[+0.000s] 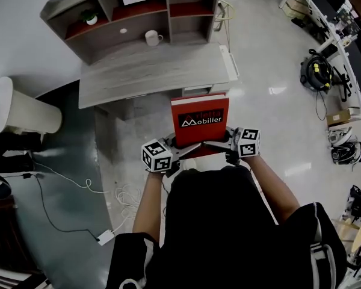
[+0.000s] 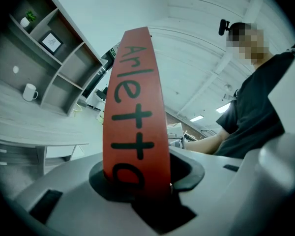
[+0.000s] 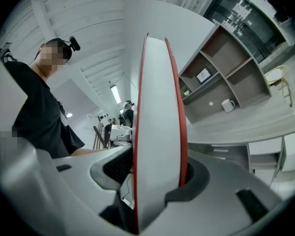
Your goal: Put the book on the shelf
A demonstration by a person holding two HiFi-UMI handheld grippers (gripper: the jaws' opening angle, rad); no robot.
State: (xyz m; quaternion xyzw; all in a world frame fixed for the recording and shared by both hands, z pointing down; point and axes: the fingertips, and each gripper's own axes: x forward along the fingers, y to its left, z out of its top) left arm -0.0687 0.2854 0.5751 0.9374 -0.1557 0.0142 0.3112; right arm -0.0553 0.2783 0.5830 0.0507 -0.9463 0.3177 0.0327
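Head view shows the book [image 1: 200,120] held in the air just short of the desk [image 1: 150,71], with the left gripper [image 1: 189,149] clamped on its spine and the right gripper [image 1: 215,144] on its page edge. Pinched only near its lower end, it could tip or slip. The shelf [image 1: 132,17] looks free at its right bays, well clear of the mug [image 1: 151,38].
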